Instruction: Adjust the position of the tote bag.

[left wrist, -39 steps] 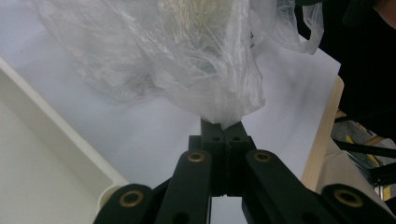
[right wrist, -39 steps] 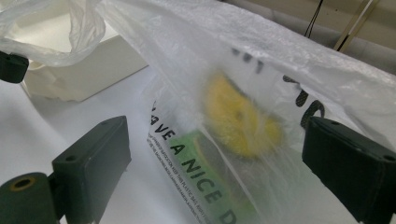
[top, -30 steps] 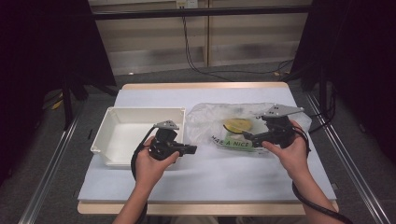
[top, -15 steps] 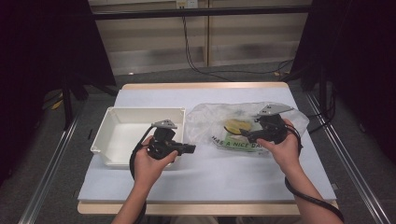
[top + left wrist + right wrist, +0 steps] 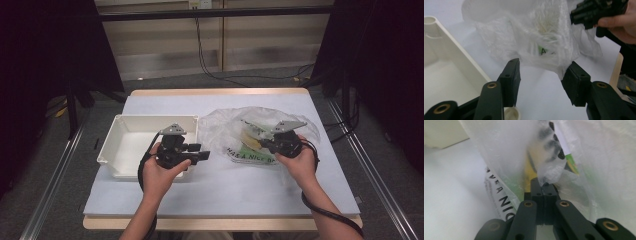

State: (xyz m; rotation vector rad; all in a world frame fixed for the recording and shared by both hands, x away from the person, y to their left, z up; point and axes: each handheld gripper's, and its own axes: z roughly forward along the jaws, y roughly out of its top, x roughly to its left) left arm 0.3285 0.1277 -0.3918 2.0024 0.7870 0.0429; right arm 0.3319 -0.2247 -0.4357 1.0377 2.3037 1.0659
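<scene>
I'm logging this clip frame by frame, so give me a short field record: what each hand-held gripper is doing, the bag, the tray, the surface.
left hand-held gripper: jaws apart, just been opening; bag's edge hangs by the far pad, not pinched
right hand-held gripper: jaws just closed, shut on a fold of the plastic bag
plastic bag: clear, crumpled, printed lettering, something yellow and green inside; lies right of the tray
white tray: open-topped, on the table's left half
table: pale sheet over a wooden top
</scene>
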